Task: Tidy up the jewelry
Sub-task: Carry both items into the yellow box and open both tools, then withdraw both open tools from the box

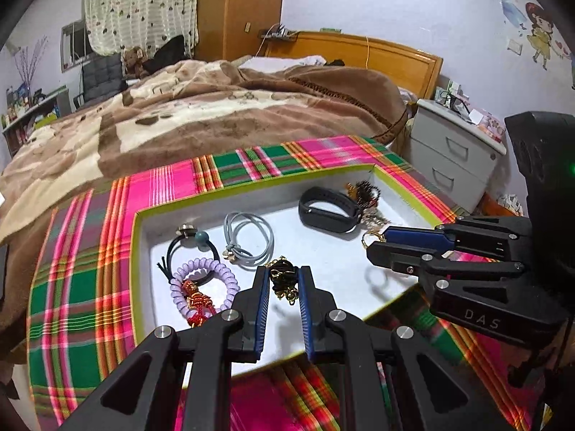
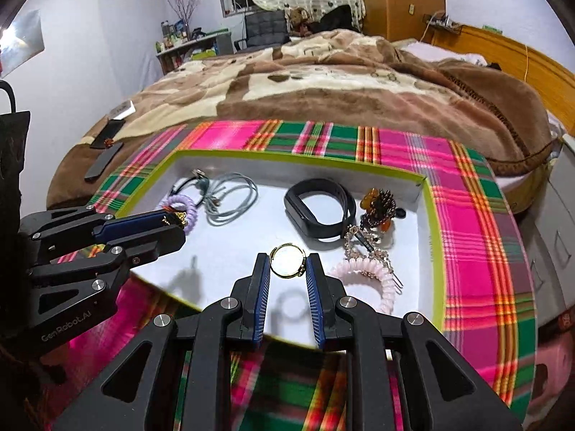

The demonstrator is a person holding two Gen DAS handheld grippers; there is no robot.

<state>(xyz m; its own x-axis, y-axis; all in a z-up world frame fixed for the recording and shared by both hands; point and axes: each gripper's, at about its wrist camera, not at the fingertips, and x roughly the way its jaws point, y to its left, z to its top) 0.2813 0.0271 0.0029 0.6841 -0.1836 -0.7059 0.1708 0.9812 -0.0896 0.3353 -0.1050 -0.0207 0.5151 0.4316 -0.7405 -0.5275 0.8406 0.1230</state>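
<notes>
A white tray [image 1: 323, 251] with a yellow-green rim lies on a plaid cloth. My left gripper [image 1: 283, 271] is shut on a black hair tie with gold chain links [image 1: 284, 280], held a little above the tray floor. My right gripper [image 2: 287, 258] is shut on a thin gold ring [image 2: 287, 260], which casts a shadow on the tray below. In the left wrist view the right gripper [image 1: 375, 242] reaches in from the right with the gold ring [image 1: 372, 237]. The right wrist view shows the left gripper [image 2: 179, 224] at the left.
In the tray lie a black wristband [image 1: 329, 212], a grey hair tie [image 1: 249, 239], a purple coil tie [image 1: 203, 280], a red knot charm [image 1: 196, 300], a pink coil tie [image 2: 370, 274] and a bead cluster [image 2: 379, 208]. The plaid cloth [image 2: 467, 215] covers a bed corner; a nightstand [image 1: 452, 151] stands to the right.
</notes>
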